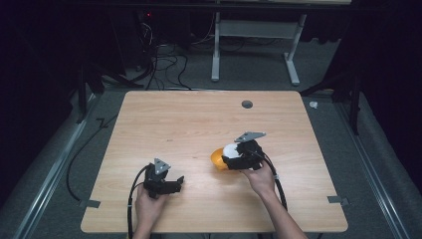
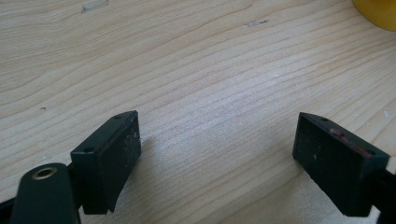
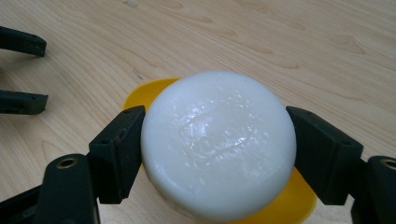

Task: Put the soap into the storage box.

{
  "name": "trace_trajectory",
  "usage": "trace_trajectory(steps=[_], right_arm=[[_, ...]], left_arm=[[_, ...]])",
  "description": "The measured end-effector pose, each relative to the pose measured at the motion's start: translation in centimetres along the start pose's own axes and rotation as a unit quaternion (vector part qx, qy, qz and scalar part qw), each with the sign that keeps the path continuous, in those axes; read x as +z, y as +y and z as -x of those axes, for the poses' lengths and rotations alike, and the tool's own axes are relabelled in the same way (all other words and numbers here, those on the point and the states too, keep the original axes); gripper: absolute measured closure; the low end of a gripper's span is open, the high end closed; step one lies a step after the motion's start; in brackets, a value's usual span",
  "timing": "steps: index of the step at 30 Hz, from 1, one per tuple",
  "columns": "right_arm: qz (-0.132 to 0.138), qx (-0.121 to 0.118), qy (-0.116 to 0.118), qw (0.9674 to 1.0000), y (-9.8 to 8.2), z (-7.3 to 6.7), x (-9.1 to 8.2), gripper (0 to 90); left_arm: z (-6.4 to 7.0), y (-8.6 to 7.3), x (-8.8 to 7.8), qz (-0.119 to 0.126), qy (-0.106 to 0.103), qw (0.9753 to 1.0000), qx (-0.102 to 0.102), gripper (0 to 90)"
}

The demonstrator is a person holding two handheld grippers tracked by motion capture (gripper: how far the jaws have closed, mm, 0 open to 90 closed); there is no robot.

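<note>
Soap-like white puck (image 3: 218, 144) sits clamped between the jaws of the right tool (image 3: 218, 149), both pads pressed against its rounded sides, with a shallow yellow dish (image 3: 299, 200) directly beneath and partly behind it on the bench (image 1: 189, 124). Seen from the high view, the right tool (image 1: 238, 158) holds the puck (image 1: 230, 149) just over the dish (image 1: 217, 159), near the middle of the wooden surface. The left tool (image 2: 217, 154) rests low over bare wood with its jaws standing wide apart and nothing between them; the dish's yellow edge (image 2: 378, 11) lies far ahead of it, to its right. The pickup looks done: the puck is firmly gripped. Whether it is being lowered into the dish or lifted out of it cannot be told; what remains, by appearance, is to settle the puck and release it.
</note>
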State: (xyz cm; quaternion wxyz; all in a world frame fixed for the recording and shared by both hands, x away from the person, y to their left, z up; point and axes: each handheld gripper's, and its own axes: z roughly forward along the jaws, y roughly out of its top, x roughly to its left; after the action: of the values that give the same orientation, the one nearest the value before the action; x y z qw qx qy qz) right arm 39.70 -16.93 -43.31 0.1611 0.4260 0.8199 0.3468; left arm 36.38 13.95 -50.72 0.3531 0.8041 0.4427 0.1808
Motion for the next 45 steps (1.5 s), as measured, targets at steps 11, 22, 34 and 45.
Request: trace_trajectory(steps=[11, 22, 34, 45], right_arm=[[-0.006, 0.004, -0.003, 1.0, 0.1, 0.0, 0.8, 24.7], [-0.012, 0.006, -0.006, 0.9999, 0.0, -0.3, 1.3, 24.7], [-0.023, 0.016, -0.004, 0.9996, -0.4, -0.2, 1.7, 24.5], [0.02, 0.023, -0.01, 0.9995, -0.1, 0.1, 0.4, 27.4]], left_arm=[[0.0, 0.0, 0.0, 0.0, 0.0, 1.0, 0.0, 15.7], [0.0, 0.0, 0.0, 0.0, 0.0, 1.0, 0.0, 15.7], [0.0, 0.0, 0.0, 0.0, -0.001, 1.0, 0.0, 15.7], [0.0, 0.0, 0.0, 0.0, 0.0, 1.0, 0.0, 15.7]])
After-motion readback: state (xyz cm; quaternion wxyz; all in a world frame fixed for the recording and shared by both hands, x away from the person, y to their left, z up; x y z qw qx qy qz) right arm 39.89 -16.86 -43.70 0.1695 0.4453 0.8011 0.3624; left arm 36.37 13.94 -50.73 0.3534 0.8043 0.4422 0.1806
